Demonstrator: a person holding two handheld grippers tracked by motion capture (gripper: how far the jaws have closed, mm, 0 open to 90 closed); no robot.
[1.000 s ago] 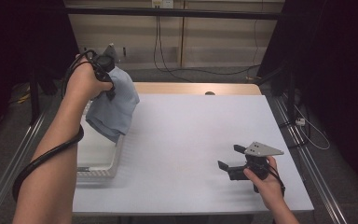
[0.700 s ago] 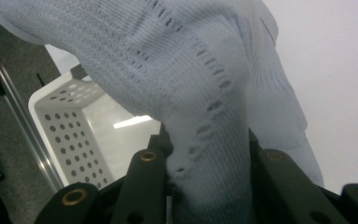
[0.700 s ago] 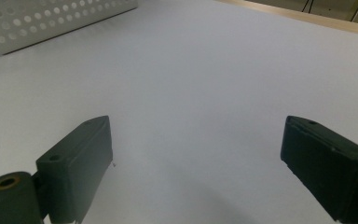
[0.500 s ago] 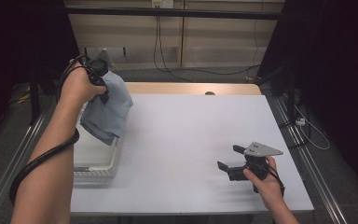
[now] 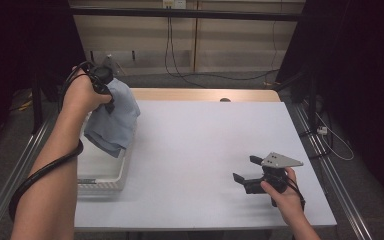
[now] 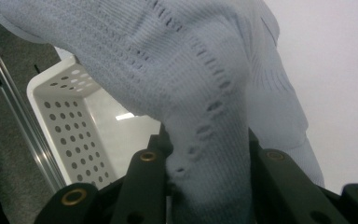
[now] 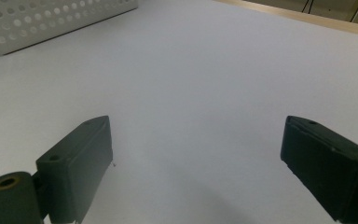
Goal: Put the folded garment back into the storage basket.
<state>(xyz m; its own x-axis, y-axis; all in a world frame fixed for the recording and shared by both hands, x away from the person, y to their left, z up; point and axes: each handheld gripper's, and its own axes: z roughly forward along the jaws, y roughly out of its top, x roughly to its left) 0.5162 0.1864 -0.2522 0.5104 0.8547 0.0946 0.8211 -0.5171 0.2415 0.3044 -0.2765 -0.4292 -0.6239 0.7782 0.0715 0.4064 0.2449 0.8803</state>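
Raised slightly, left tongs (image 5: 111, 102) clamp the blue cloth (image 5: 114, 120) hanging over the basket (image 5: 102, 172); right tongs (image 5: 244, 170) gape wide.

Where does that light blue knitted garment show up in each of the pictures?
High view: the light blue knitted garment hangs at upper left from the left gripper, above the white perforated basket.
Left gripper view: the garment covers the top and centre, clamped between the black jaws.
Right gripper view: the garment is not in it.
Shared landmark: the white perforated basket, at lower left in the left gripper view and top left in the right gripper view.
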